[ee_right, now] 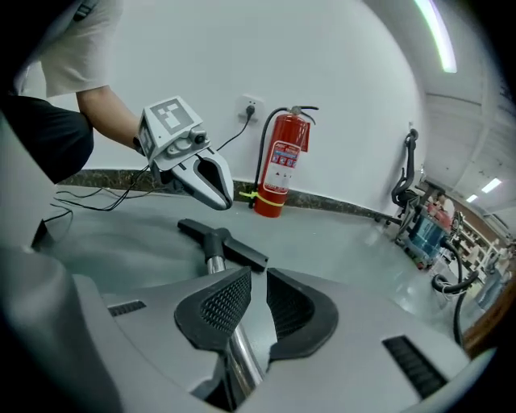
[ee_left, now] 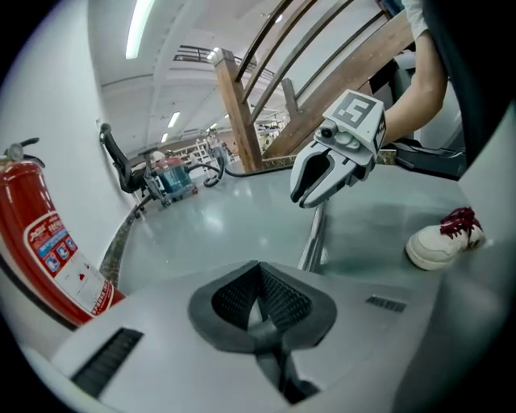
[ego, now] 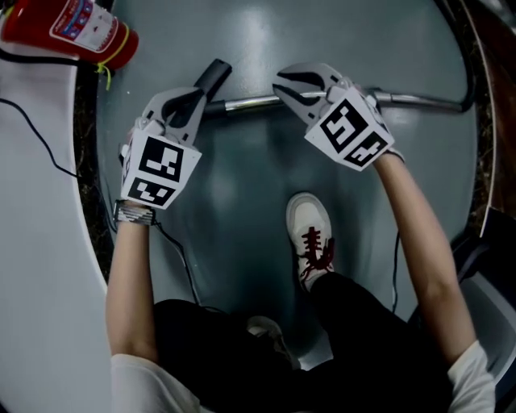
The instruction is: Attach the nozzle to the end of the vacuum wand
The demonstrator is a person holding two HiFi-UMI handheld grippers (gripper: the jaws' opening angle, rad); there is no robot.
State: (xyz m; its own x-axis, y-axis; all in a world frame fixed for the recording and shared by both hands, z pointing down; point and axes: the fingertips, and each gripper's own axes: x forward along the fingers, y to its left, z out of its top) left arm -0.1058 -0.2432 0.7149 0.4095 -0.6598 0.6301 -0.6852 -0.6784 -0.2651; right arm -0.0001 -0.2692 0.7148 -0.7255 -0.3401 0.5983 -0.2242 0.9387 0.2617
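The chrome vacuum wand [ego: 250, 102] lies across the grey floor, and the black T-shaped nozzle [ego: 214, 77] sits at its left end. My right gripper [ego: 284, 87] is shut on the wand, which runs between its pads [ee_right: 211, 310] toward the nozzle [ee_right: 222, 242]. My left gripper [ego: 197, 103] is shut beside the nozzle. In the right gripper view it [ee_right: 216, 189] hangs just above the nozzle and apart from it. In the left gripper view its pads [ee_left: 282, 302] meet and hide the nozzle, while the wand [ee_left: 313, 238] leads up to the right gripper [ee_left: 310, 189].
A red fire extinguisher [ego: 72, 24] stands at the white wall [ego: 40, 242], with a black cable [ego: 44, 141] along it. The person's white shoe [ego: 310, 234] is planted just behind the wand. A wooden stair rail [ee_left: 242, 113] rises further off.
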